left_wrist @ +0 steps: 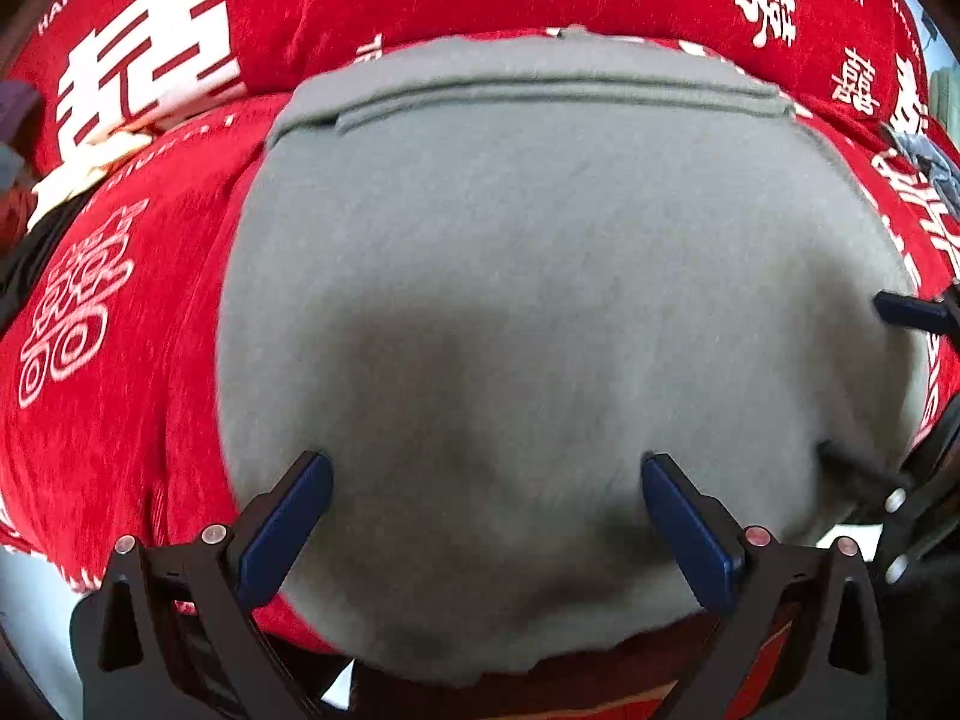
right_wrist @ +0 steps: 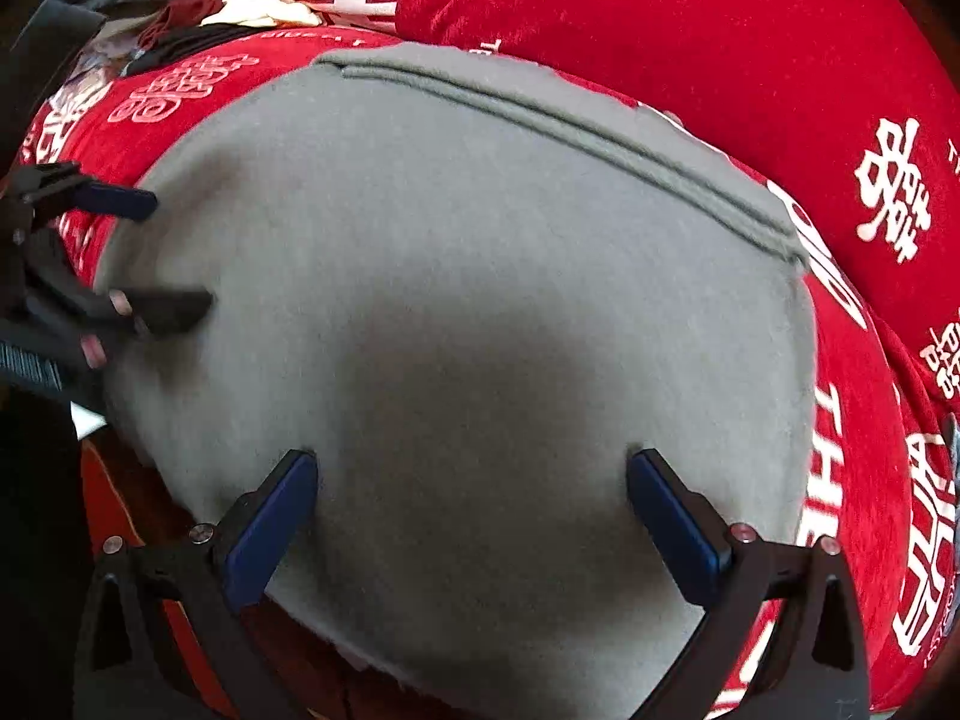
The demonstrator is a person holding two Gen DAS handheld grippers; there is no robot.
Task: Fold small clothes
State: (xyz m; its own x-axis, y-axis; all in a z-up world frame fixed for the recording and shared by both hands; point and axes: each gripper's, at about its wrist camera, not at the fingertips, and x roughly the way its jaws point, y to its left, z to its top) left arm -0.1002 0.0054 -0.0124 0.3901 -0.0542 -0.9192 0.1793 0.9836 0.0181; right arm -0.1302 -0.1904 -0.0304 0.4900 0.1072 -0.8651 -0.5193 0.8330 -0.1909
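Note:
A grey folded garment [left_wrist: 540, 276] lies flat on the red cover, with layered folded edges along its far side; it also fills the right wrist view [right_wrist: 456, 276]. My left gripper [left_wrist: 486, 468] is open just above the garment's near part, holding nothing. My right gripper [right_wrist: 471, 462] is also open over the garment's near part, empty. The right gripper's fingers show at the right edge of the left wrist view [left_wrist: 912, 312]. The left gripper's fingers show at the left edge of the right wrist view [right_wrist: 120, 201].
A red cover with white characters [left_wrist: 120, 360] spreads under the garment, and a red cushion [right_wrist: 690, 42] rises behind it. A pile of other clothes [right_wrist: 150, 0] lies at the far left. The seat's front edge is just below the grippers.

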